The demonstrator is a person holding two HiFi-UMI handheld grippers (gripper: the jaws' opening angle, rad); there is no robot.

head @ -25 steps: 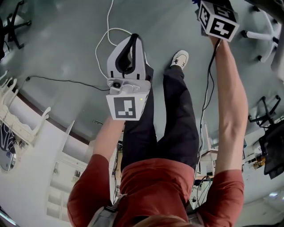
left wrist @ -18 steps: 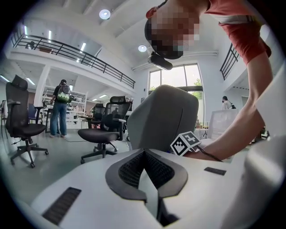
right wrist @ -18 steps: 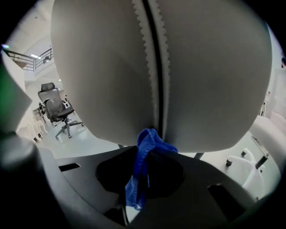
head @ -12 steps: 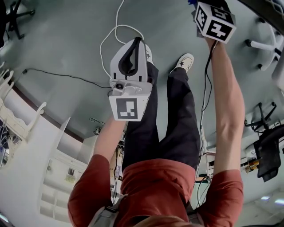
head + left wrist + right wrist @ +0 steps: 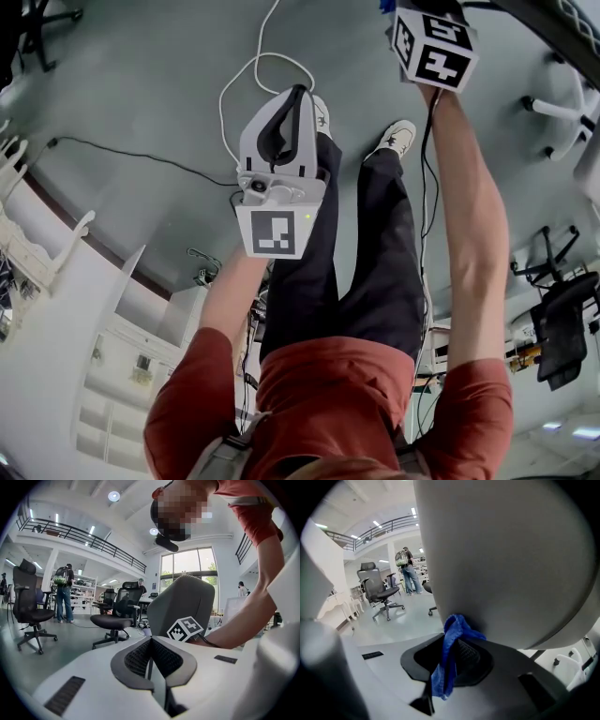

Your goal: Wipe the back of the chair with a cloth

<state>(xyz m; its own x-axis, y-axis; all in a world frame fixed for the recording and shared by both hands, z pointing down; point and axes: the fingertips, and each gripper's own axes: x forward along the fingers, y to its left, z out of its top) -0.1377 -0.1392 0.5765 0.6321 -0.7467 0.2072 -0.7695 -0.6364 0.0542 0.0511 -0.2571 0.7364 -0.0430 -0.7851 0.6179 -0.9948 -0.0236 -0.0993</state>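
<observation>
1. Against the chair back (image 5: 511, 559), low on its grey shell, the bunched blue end of the cloth (image 5: 446, 667) is touching.
2. Just below the chair back, the right gripper (image 5: 454, 637) has its jaws clamped on that cloth, and the tail hangs down between them.
3. Well apart from the chair back and facing it, the left gripper (image 5: 151, 641) has its jaws pressed together with nothing between them. It takes no part in the wipe.
4. I judge the wipe is under way. The shell shows no marks or streaks, so I cannot say how much is done and I count most of it as outstanding.
5. Compared with 1 s ago in the head view, the right gripper's marker cube (image 5: 431, 47) sits further left, and the left gripper sits higher and further right.
</observation>
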